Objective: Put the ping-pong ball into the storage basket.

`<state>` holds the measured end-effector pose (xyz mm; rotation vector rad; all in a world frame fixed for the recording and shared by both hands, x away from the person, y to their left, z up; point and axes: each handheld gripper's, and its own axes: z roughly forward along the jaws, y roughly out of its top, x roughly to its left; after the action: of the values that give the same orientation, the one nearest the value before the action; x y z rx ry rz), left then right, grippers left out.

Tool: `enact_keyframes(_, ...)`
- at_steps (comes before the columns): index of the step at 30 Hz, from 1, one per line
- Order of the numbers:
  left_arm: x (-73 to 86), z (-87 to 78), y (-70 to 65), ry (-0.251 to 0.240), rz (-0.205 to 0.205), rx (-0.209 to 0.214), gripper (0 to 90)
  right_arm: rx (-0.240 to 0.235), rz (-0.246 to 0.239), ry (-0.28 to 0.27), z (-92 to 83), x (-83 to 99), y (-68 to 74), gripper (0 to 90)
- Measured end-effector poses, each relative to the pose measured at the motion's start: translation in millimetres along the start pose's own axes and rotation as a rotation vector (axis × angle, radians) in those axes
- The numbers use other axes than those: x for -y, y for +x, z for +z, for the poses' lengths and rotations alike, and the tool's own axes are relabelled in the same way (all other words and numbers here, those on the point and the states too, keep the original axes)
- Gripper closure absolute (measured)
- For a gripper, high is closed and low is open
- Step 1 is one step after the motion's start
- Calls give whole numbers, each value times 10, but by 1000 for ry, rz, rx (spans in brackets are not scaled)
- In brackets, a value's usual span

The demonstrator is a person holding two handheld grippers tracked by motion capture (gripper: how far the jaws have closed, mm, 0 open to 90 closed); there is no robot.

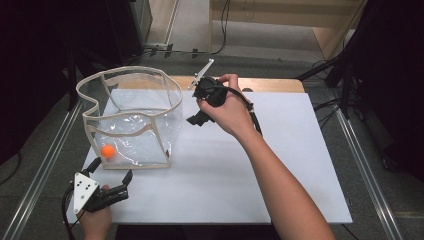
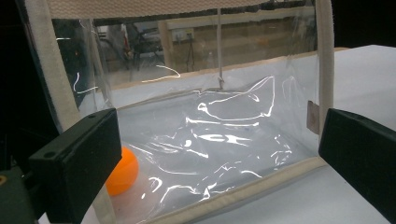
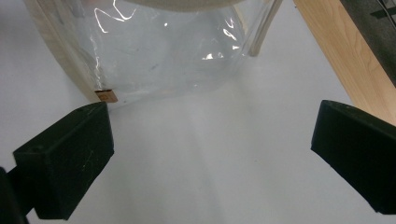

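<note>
The left gripper view shows the small orange ball inside the clear beige-trimmed plastic bag. In the high view, the right gripper hovers at the bag's three o'clock, wrist bent. Both it and the left gripper gape empty.

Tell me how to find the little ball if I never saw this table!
Look at the white table and find the big see-through bag with cream edges on its left side. Peek into the bag's near left bottom corner, close to the left gripper. There sits the ball, small, round and bright orange, the one colourful thing there.
</note>
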<state>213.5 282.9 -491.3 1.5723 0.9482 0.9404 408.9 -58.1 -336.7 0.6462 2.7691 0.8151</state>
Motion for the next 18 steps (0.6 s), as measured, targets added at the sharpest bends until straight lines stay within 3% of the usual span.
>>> enact_keyframes(18, -1, -1, 1, 2, -4, 1, 0, -19, 22, -22, 121, 253, 11, 0)
